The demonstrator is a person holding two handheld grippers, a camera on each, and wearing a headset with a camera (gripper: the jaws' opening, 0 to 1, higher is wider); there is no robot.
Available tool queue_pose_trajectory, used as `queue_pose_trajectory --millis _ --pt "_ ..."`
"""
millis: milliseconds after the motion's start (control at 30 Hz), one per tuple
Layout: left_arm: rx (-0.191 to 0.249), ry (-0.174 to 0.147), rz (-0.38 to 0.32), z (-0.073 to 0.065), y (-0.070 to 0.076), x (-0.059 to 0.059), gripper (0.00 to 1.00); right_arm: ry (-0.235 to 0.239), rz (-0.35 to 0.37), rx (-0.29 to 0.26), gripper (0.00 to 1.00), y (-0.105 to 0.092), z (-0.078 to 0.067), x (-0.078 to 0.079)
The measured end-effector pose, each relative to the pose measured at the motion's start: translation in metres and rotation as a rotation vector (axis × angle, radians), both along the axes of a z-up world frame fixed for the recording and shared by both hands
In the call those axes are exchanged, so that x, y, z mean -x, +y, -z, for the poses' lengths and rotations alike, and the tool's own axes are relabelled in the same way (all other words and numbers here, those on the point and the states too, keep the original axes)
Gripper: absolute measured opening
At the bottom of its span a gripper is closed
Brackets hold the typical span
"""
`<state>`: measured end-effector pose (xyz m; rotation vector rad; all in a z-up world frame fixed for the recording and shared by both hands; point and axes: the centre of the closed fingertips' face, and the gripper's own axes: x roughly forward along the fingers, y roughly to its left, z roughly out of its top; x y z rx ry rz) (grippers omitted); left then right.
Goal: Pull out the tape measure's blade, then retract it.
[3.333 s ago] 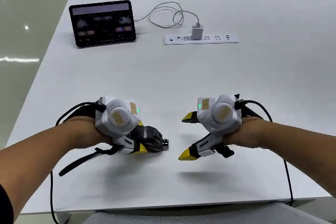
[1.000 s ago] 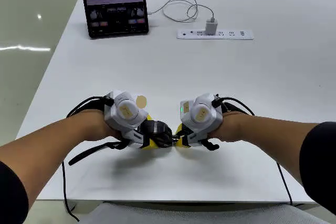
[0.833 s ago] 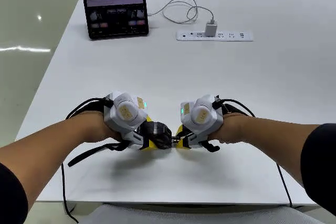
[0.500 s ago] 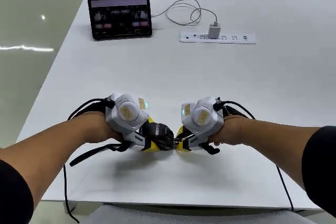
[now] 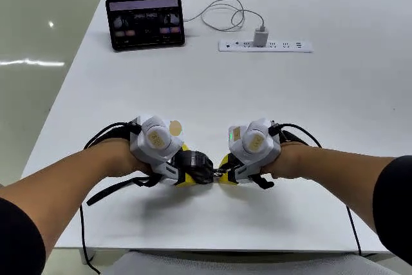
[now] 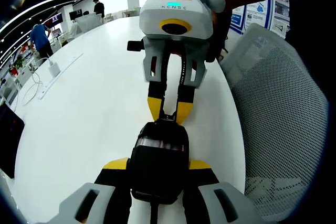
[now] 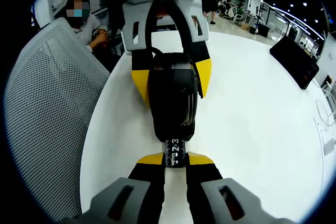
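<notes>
A black tape measure (image 5: 195,166) sits low over the white table's near edge, held between the two grippers. My left gripper (image 6: 157,163) is shut on its case (image 6: 159,161), yellow-tipped jaws on either side. My right gripper (image 7: 175,161) is shut on the blade's end, and a short piece of yellow blade (image 7: 174,151) marked 2 and 3 shows between case (image 7: 173,98) and jaws. In the left gripper view the right gripper (image 6: 168,113) pinches the blade tip just beyond the case. In the head view the right gripper (image 5: 223,174) almost touches the case.
A tablet (image 5: 145,22) stands at the far left of the table (image 5: 290,94), with a white power strip (image 5: 265,46) and coiled cable (image 5: 219,18) to its right. A mesh chair (image 6: 278,129) is at the table's near edge. People sit in the background.
Since 3.3 s ago the right gripper came in from the right and shut on the blade's tip. Over the last second it has drawn slightly right, baring a short length of blade.
</notes>
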<state>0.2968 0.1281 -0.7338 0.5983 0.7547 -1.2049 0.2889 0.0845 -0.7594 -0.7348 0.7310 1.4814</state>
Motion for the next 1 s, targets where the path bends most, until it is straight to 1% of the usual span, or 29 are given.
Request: queue_pose_trajectory --millis 100,267,733,1000 --pt "-0.003 0.000 0.001 0.000 0.000 0.000 0.34 0.005 -0.001 0.002 0.10 -0.003 0.000 0.000" --pt "-0.001 -0.002 -0.007 0.000 0.000 0.000 0.34 -0.002 -0.004 0.015 0.10 -0.007 0.001 -0.001" --pt "0.000 -0.003 -0.014 0.000 0.001 0.000 0.34 -0.012 -0.006 0.023 0.10 -0.015 0.001 -0.003" --pt "0.004 -0.002 -0.014 0.000 0.000 0.000 0.34 -0.007 0.002 0.029 0.10 -0.021 0.001 -0.003"
